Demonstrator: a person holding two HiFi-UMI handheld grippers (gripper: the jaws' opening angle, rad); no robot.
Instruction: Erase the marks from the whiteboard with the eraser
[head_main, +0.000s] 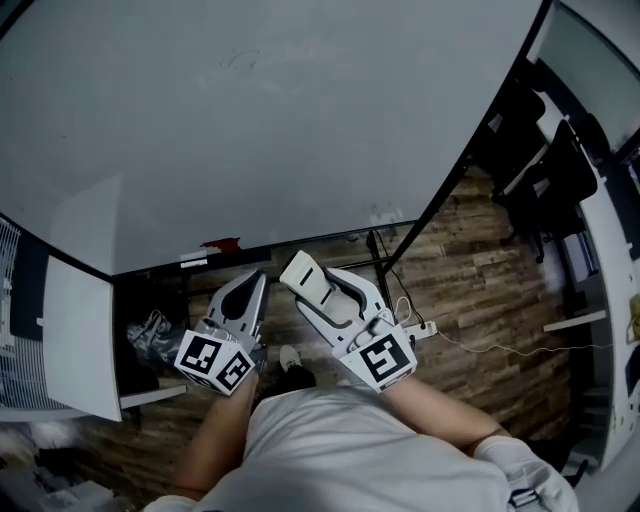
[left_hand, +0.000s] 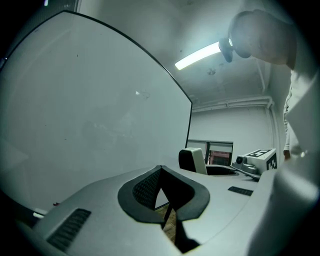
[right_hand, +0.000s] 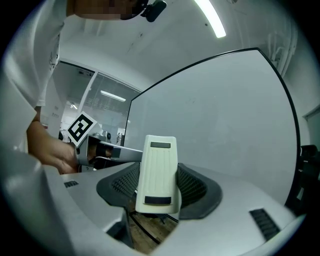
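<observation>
Cream ribbed plastic eraser (head_main: 318, 288), clamped in the right gripper (right_hand: 157, 189) near the large white whiteboard's (head_main: 250, 130) lower edge, should meet the faint grey smudges (head_main: 385, 213) flat and firmly; the left gripper (left_hand: 162, 195), jaws together, holds nothing.

On my feed the left gripper (head_main: 258, 285) is a pair of smooth silver-grey shells tapering to a point. It carries a cube (head_main: 215, 362) printed with black-and-white square markers. From its own camera I see black pads (left_hand: 145, 191) with a fine mesh texture lining the jaws. A dark ribbed slot (left_hand: 70, 227) is set into one shell.

The right gripper (right_hand: 157, 187) is built the same: silver-grey shells, black meshed lining, a ribbed slot and its own marker cube (head_main: 385, 362). The person wears a plain white short-sleeved T-shirt (head_main: 340, 450). A small dark camera (right_hand: 155, 10) sits at the head.
</observation>
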